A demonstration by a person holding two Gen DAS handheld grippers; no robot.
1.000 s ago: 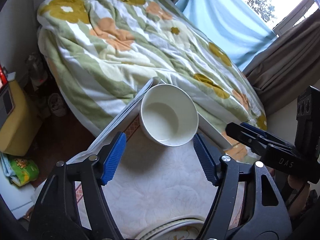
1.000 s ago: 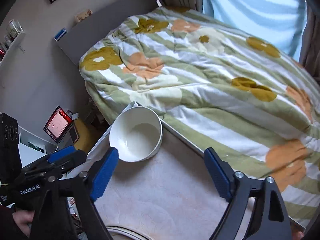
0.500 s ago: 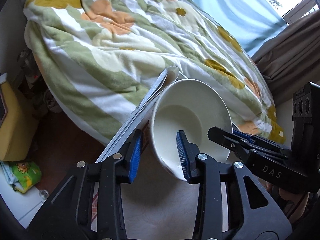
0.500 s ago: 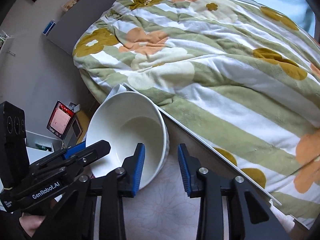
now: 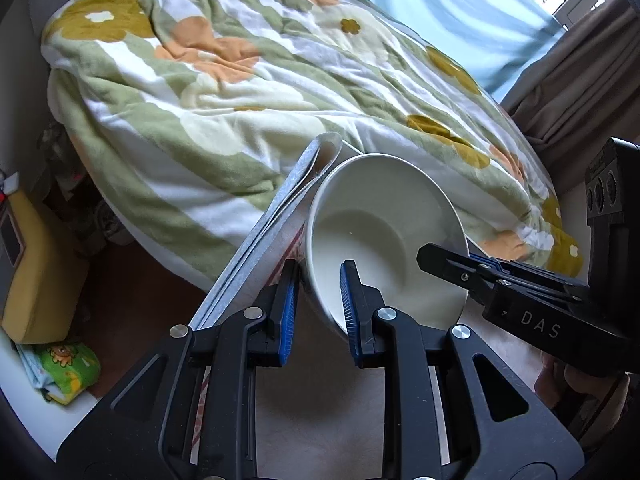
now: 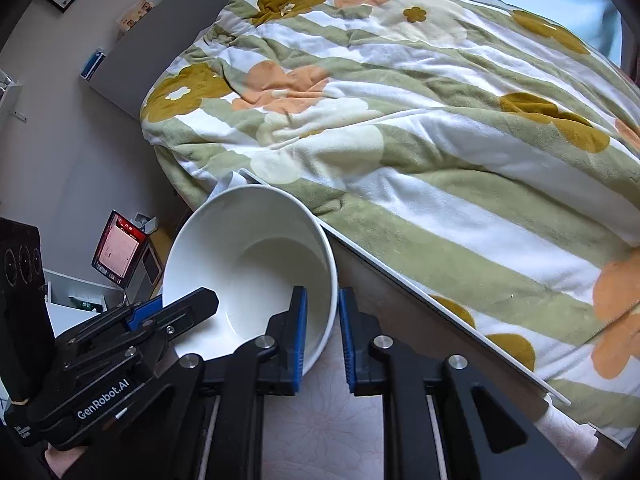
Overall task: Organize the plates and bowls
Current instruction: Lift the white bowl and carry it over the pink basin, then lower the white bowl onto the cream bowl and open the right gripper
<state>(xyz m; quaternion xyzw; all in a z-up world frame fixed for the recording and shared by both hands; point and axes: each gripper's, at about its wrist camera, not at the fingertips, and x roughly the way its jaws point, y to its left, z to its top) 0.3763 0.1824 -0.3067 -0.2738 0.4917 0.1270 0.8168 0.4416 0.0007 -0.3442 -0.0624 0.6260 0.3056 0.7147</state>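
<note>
Your left hand-held gripper (image 5: 318, 308) is closing on the near rim of the white bowl (image 5: 380, 236), rim between its pads. Your right hand-held gripper (image 6: 323, 332) pinches the other side. The bowl sits on the bench (image 6: 320, 420), beside the bed (image 6: 400, 100).

Flowered striped blanket (image 5: 248, 92) over bed; blue curtain (image 5: 452, 16) behind; yellow box (image 5: 36, 280) on floor beside bed.
</note>
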